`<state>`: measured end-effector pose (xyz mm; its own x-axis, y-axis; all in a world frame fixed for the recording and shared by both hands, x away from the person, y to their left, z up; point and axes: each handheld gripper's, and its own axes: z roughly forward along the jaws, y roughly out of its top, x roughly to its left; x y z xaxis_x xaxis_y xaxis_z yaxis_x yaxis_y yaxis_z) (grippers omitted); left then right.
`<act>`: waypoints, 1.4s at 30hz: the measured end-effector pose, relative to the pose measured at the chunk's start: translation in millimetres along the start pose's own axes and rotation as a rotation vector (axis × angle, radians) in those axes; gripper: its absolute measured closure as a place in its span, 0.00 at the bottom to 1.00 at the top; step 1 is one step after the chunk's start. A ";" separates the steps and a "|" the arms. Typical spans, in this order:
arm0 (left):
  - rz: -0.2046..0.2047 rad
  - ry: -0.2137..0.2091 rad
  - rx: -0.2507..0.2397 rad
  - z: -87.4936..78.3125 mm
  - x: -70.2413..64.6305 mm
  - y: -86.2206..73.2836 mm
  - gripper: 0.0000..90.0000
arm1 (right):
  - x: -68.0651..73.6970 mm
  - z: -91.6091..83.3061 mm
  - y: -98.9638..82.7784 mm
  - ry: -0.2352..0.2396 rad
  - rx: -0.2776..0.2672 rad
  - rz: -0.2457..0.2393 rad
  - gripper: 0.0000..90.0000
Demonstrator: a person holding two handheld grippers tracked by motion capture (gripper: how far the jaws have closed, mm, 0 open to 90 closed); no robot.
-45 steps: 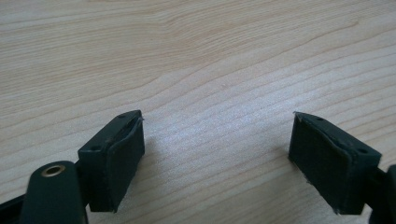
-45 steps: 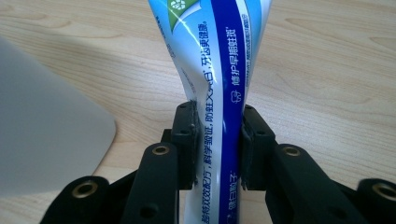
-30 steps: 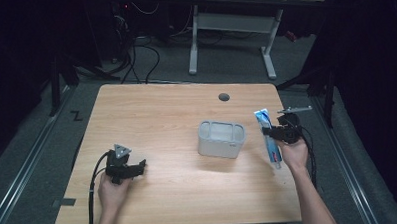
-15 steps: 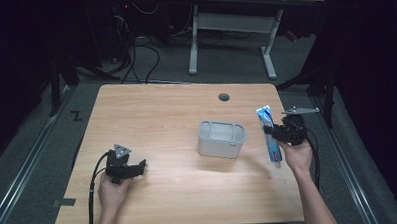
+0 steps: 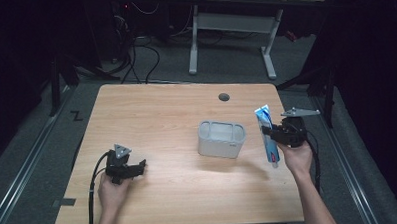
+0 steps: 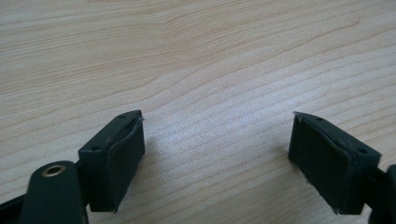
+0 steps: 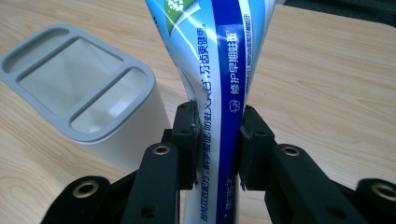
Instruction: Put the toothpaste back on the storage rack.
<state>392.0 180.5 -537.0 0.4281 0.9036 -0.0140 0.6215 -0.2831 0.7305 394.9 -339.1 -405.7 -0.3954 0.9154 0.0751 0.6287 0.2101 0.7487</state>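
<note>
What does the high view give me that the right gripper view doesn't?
High view alone: the left hand-held gripper, jaws open over bare table, and the cable hole. Right gripper view alone: the print on the tube and the holder's three compartments. Both: the right hand-held gripper shut on the tube beside the holder.

I see a glossy, smooth plastic toothpaste tube point(image 7: 219, 70), a matt grey plastic holder point(image 7: 79, 93) (its inner wells look faintly sheened), a pale wood-grain table point(image 6: 196, 56), and matt black, slightly rough pads point(image 6: 119, 163).
</note>
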 end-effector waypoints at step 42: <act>0.000 0.000 0.000 0.0 0.0 0.0 0.21 | 48.8 -26.7 40.5 0.225 -0.168 -0.099 0.81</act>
<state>392.0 180.5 -537.0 0.4281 0.9036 -0.0141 0.6216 -0.2831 0.7303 383.2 -295.1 -354.1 -0.5992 0.7906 0.1262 0.4675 0.2175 0.8569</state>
